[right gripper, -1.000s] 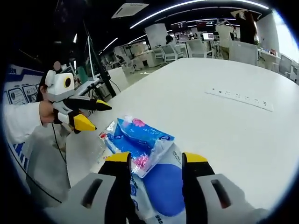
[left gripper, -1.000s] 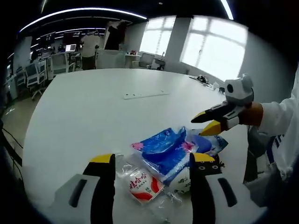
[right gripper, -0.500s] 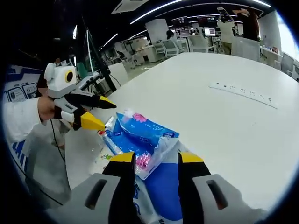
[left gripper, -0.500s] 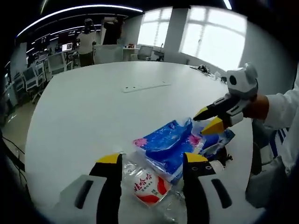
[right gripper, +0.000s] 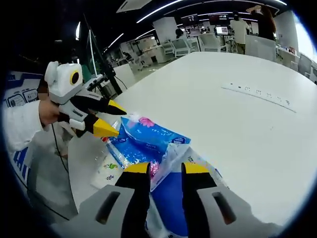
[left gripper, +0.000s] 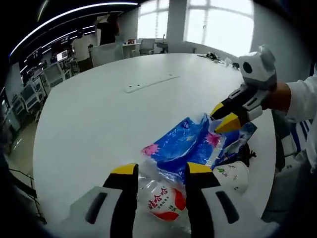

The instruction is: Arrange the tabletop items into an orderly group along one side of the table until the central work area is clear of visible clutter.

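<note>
A heap of packets lies at the table's near edge. A blue packet with pink flowers [left gripper: 181, 146] [right gripper: 148, 141] is on top. A clear packet with a red label [left gripper: 161, 201] lies between the jaws of my left gripper [left gripper: 161, 169], which stand a narrow gap apart. My right gripper [right gripper: 166, 167] has its jaws close together around the clear edge of a blue-and-white bag [right gripper: 171, 196]. In the left gripper view, the right gripper [left gripper: 224, 116] points at the blue packet's far end. The left gripper [right gripper: 118, 120] hovers at its other end.
A white paper cup with green print [left gripper: 233, 176] lies beside the heap, near the edge. A long white strip [left gripper: 151, 83] [right gripper: 257, 92] lies farther out on the round white table [left gripper: 94, 114] [right gripper: 208, 119]. Desks, chairs and standing people are in the background.
Both grippers have moved in closer to the heap, and both pairs of jaws have narrowed. The packets lie where they were.
</note>
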Demonstrator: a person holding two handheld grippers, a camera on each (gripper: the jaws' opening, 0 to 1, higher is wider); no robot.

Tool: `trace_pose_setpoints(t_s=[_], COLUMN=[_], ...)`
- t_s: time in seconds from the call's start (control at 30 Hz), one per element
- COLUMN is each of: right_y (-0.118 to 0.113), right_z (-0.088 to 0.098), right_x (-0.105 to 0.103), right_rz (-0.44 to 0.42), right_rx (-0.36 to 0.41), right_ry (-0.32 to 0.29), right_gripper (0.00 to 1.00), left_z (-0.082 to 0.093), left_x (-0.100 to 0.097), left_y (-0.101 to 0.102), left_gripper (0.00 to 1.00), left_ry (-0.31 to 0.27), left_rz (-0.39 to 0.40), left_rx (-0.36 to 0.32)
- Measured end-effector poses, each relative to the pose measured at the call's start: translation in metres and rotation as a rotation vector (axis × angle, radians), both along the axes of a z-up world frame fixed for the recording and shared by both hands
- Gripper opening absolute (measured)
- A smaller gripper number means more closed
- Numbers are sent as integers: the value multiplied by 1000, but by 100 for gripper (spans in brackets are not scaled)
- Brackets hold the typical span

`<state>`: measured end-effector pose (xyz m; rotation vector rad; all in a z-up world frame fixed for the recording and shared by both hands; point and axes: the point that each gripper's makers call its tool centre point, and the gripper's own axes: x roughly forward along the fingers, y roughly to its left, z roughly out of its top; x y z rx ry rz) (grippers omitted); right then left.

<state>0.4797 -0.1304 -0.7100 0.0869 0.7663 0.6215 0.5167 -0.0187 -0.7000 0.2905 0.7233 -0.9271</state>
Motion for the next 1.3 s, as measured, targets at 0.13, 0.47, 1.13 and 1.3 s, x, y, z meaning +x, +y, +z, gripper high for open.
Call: trace_pose_setpoints(t_s=[0.13,0.47,1.13,1.3], right_y=[0,1,-7,-9], right_z=[-1,-6,-3,7], right_x=[0,-1,3,6], right_rz=[1,1,-29,-49], right_rx=[2,5,18,41], right_ry=[6,23,16,3], right_gripper=[17,7,0,0], left_z=[-1,-5,-5,0], left_x=[0,-2,3,6], left_y=[-2,-3,-6,-7], left_gripper=[31,24,3,0], left_ry=[1,20,3,-6], left_rz=[-8,-10,10,20], left_rx=[10,16,18,-3])
